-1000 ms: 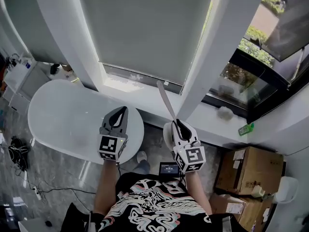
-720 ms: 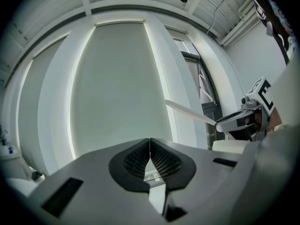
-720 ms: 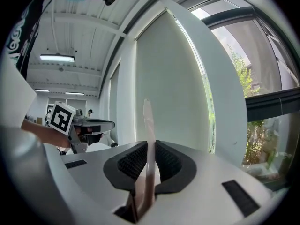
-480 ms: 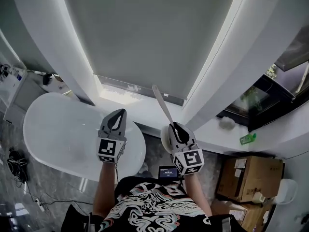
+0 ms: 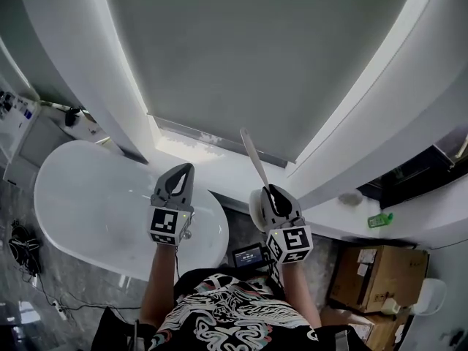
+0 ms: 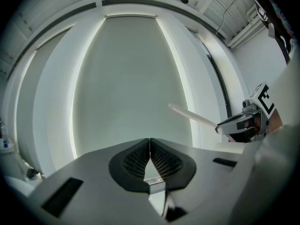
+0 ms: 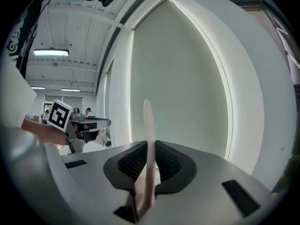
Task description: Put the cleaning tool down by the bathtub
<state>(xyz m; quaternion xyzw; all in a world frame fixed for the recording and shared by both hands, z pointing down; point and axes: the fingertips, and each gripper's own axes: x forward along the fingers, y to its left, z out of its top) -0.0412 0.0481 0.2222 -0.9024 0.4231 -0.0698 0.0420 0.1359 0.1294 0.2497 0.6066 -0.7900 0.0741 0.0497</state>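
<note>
On my right gripper (image 5: 269, 193), fingers clamp the cleaning tool (image 5: 252, 154), held clear of the bathtub (image 5: 66, 196); left gripper (image 5: 180, 174) fingers together, empty.

I can read no words or numbers anywhere. The cubes on my left gripper (image 5: 183, 172) and right gripper (image 5: 270, 192) carry only black-and-white square codes. Print on the small screen (image 5: 247, 255) and the cardboard box (image 5: 373, 269) labels is too small.
</note>
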